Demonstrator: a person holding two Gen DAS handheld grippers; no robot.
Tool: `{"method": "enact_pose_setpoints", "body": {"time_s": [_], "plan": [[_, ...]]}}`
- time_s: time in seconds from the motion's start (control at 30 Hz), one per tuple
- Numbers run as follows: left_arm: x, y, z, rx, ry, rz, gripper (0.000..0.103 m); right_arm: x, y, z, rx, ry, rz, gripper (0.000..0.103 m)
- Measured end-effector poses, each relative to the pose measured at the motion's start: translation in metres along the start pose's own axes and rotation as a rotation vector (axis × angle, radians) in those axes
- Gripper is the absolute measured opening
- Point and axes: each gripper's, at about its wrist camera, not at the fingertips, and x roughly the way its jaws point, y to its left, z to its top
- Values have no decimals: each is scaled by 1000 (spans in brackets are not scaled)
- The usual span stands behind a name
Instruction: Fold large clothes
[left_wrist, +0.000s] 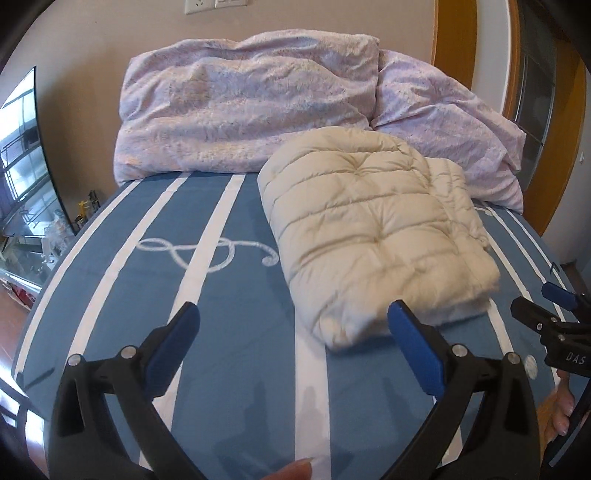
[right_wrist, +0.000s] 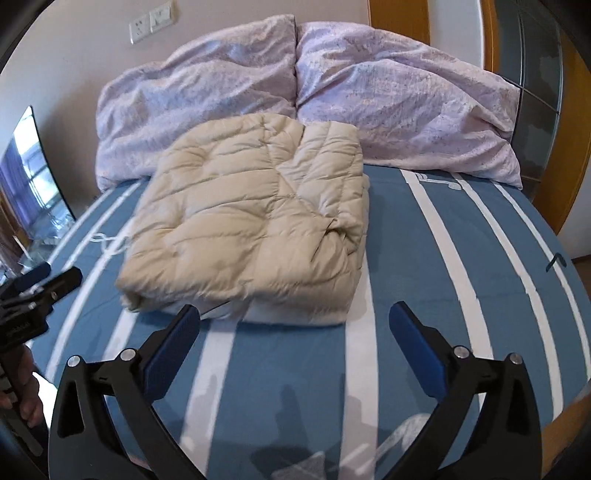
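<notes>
A cream quilted puffer jacket (left_wrist: 373, 236) lies folded into a thick rectangular bundle on the blue and white striped bed sheet (left_wrist: 229, 288). It also shows in the right wrist view (right_wrist: 251, 229). My left gripper (left_wrist: 293, 317) is open and empty, held just short of the bundle's near left corner. My right gripper (right_wrist: 295, 317) is open and empty, just in front of the bundle's near edge. The right gripper shows at the right edge of the left wrist view (left_wrist: 550, 314). The left gripper shows at the left edge of the right wrist view (right_wrist: 37, 291).
A crumpled lilac duvet and pillows (left_wrist: 251, 107) are piled at the head of the bed, also in the right wrist view (right_wrist: 399, 96). A curved screen (left_wrist: 22, 147) stands left of the bed. A wooden door frame (left_wrist: 450, 48) is at the right.
</notes>
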Motion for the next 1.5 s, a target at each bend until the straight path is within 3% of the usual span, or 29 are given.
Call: {"method": "enact_pose_setpoints", "body": {"time_s": [0.2, 0.4, 0.77, 1.5], "plan": [[-28, -3, -19, -16, 17, -41, 101, -30, -5, -12, 92, -9, 86, 102], [-44, -8, -30, -23, 28, -68, 101, -51, 0, -21, 83, -17, 52, 102], [-53, -16, -36, -35, 67, -133, 101, -61, 4, -27, 88, 8, 95, 102], [-52, -15, -34, -62, 94, -180, 101, -59, 8, -27, 102, 35, 150, 102]]}}
